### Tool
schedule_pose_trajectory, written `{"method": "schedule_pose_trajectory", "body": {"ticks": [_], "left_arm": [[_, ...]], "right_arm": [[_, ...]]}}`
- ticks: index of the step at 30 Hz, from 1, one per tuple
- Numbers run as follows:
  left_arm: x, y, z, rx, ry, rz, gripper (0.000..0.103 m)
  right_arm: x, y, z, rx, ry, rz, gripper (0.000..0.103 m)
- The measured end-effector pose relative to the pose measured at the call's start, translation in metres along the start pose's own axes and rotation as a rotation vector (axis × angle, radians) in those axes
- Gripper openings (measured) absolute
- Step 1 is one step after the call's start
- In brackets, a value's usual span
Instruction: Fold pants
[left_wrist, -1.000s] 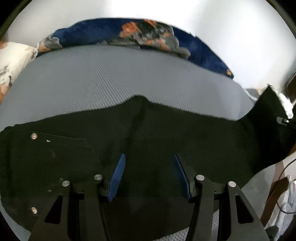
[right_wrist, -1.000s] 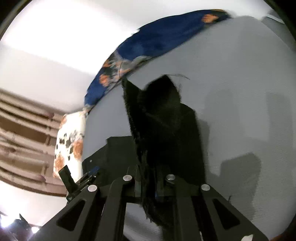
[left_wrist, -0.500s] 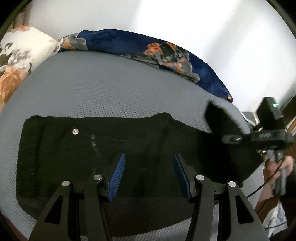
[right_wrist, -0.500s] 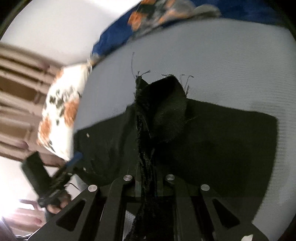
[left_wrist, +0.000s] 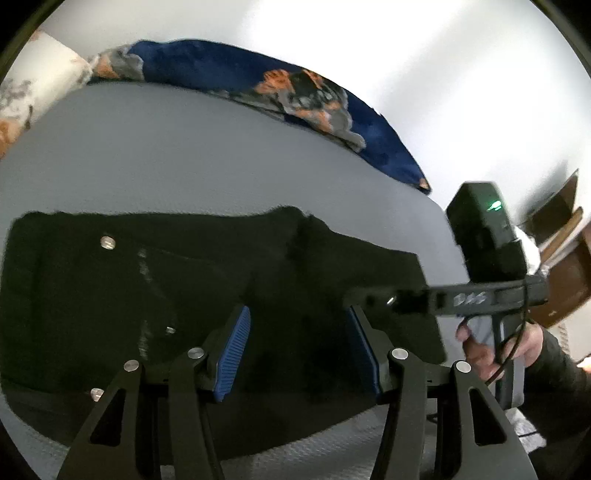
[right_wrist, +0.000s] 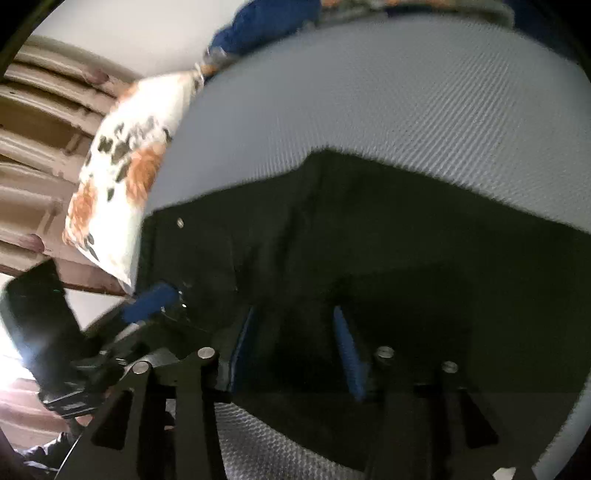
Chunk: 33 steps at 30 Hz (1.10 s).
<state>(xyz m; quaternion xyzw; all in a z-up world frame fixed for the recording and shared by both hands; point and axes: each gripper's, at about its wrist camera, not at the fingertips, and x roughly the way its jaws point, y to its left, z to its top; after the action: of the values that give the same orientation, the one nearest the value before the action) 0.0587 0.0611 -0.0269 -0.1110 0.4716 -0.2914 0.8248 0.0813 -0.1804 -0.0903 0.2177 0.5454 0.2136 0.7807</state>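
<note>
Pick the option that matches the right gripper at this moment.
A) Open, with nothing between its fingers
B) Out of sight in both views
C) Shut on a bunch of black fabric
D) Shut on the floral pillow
A: in the right wrist view the right gripper shows its blue pads spread apart, with the black pants lying flat on the grey bed beyond them, not pinched.

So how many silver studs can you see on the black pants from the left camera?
3 studs on the black pants: one upper left, one in the middle, one at the near edge, left of the left gripper. Folds may hide others.
</note>
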Motion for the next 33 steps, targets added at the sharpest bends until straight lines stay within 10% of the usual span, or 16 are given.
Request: {"method": "schedule_pose_trajectory", "body": {"ticks": [10,19,29,33], "left_arm": [[0.047,-0.002,-0.005,-0.122,0.217,-0.179,0.055],[0.085,0.009,-0.011,-0.246,0.374,-0.163,0.054],[0.100,-0.001,-0.010,-0.284,0.339,-0.213,0.052],[0.114,-0.013,-0.017,-0.240,0.341,-0.169,0.013]], "right_arm": [[-0.064,-0.057,-0.033,0.150,-0.141,-0.053,0.052],[-0.077,-0.095,-0.051,0.278,-0.186,-0.031,0.052],[-0.068,-0.104,-0.056,0.307,-0.175,0.005,0.052],[-0.062,-0.101,-0.057,0.295,-0.165,-0.004,0.052]]}}
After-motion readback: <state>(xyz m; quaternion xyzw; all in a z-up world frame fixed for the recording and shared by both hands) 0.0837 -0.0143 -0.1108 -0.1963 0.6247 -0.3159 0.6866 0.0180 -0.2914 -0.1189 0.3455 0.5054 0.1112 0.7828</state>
